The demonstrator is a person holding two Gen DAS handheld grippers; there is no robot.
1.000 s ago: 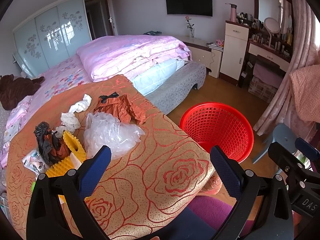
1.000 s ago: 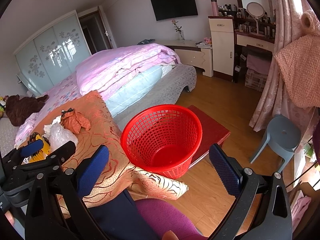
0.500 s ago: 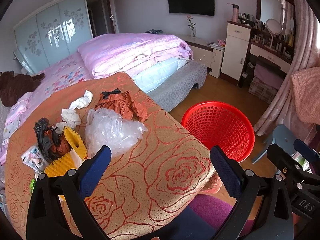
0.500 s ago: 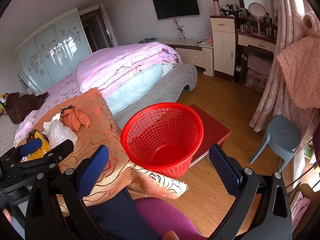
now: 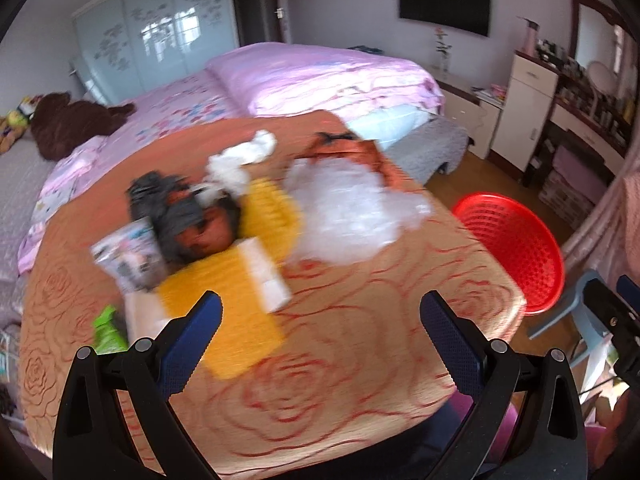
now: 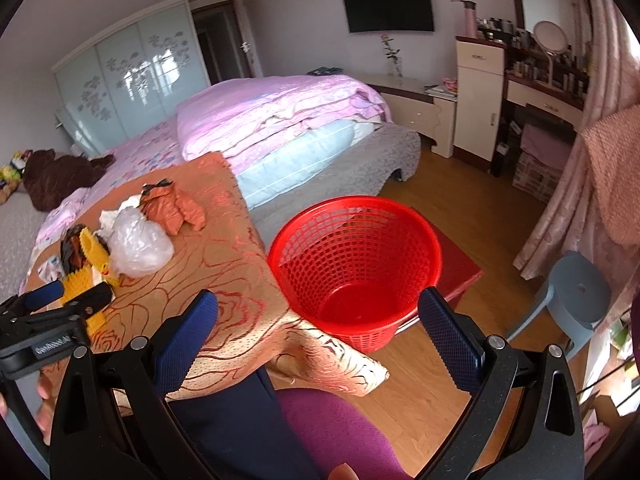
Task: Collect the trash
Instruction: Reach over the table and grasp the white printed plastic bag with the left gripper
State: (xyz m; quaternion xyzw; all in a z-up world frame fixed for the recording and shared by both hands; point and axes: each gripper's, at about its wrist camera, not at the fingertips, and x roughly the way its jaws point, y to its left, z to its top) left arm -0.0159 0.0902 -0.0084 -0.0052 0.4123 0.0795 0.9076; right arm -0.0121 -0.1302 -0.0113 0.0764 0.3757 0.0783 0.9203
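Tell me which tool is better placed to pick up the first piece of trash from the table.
Left, I judge. The left tool is open and points at the trash pile, with the yellow foam piece just ahead. The right tool is open too, but faces the empty red basket.

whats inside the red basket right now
Nothing shows inside the red basket: its bare red floor and mesh walls are visible. The near rim hides a thin strip of the inner wall, so that part is unseen.
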